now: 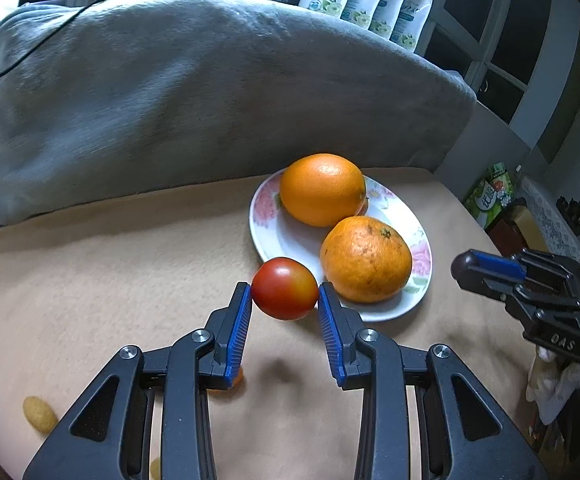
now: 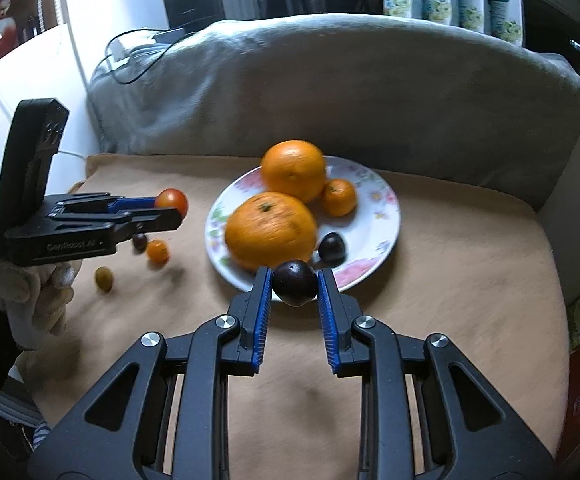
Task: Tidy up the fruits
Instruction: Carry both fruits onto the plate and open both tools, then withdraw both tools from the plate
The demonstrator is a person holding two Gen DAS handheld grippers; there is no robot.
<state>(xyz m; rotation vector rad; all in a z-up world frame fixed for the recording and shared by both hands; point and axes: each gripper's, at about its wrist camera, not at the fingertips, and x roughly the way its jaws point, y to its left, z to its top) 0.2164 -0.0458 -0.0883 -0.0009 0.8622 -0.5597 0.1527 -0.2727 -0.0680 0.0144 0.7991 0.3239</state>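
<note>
Beside the flowered plate (image 2: pixel 373 216), the left tongs (image 1: pixel 284 294) clamp a red tomato (image 1: pixel 284 288) and the right tongs (image 2: pixel 293 280) clamp a dark plum (image 2: pixel 294 282)

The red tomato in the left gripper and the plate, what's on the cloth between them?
Nothing: in the right wrist view the tan cloth is bare between the red tomato and the plate. The small loose fruits lie nearer the camera.
</note>
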